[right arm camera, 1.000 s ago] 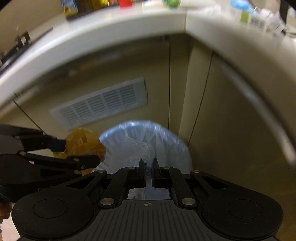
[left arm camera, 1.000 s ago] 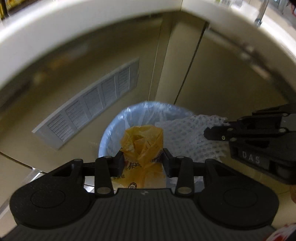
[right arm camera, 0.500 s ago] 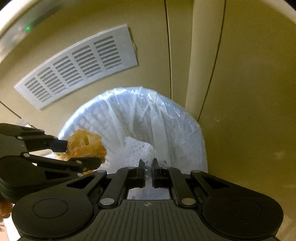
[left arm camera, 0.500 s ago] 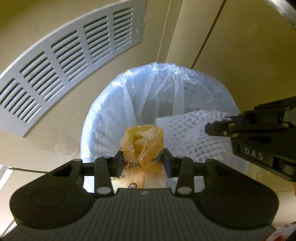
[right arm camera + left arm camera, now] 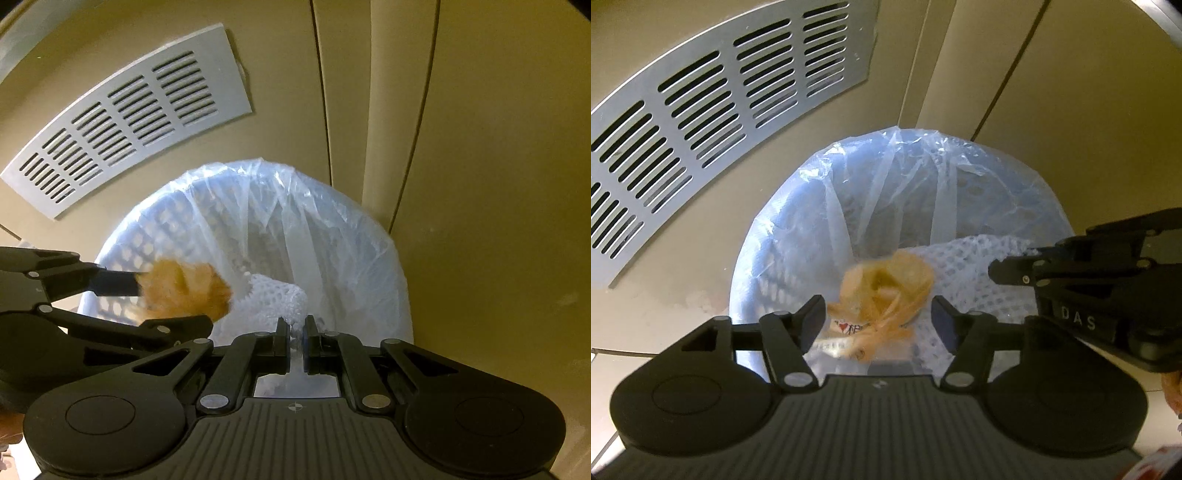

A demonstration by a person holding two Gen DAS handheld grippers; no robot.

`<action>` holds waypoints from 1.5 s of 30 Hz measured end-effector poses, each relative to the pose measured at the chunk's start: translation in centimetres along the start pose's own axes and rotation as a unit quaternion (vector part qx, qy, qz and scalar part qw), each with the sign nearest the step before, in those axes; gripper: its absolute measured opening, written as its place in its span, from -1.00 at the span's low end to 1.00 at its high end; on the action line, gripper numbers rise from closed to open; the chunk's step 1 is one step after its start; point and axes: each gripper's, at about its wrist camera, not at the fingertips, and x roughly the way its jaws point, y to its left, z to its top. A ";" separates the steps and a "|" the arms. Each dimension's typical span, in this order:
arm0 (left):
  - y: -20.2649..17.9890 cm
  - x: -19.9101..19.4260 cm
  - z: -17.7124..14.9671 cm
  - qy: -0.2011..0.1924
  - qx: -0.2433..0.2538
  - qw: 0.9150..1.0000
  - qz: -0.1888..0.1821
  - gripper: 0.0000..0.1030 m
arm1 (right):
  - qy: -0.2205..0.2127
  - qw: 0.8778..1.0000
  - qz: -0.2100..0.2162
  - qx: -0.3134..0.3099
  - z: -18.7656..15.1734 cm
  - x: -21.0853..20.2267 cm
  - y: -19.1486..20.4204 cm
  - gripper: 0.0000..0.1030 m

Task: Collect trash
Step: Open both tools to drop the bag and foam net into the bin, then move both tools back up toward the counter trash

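Note:
A round bin lined with a clear bluish bag sits on the floor right below both grippers. My left gripper hangs over the bin's near side and its jaws are opening. A crumpled orange plastic bag shows blurred between them, clear of both pads. In the right wrist view the same orange bag is beside the left gripper. My right gripper is shut on a white foam net, which hangs into the bin. The net and right gripper also show from the left.
A grey slotted vent grille is set in the beige cabinet front behind the bin, and cabinet door seams run up above it. The bin stands close against these panels. A red-and-white item peeks in at the bottom right corner.
Both grippers sank toward the bin, which now fills the views. The left jaws spread apart and the orange bag came loose and blurred. The right gripper still pinches the net.

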 end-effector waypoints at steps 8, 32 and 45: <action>1.3 -0.4 -0.2 0.006 -0.002 1.000 0.002 0.34 | -0.002 1.000 0.002 -0.001 -0.1 -0.1 -0.1 -0.24; 2.0 -8.0 -1.8 -0.040 -0.020 0.999 -0.004 0.34 | -0.043 0.998 -0.001 0.043 -1.6 -6.0 1.3 0.52; 1.1 -19.2 -3.8 -0.103 -0.002 0.995 0.010 0.34 | -0.098 0.993 0.029 0.058 -3.1 -15.7 3.4 0.64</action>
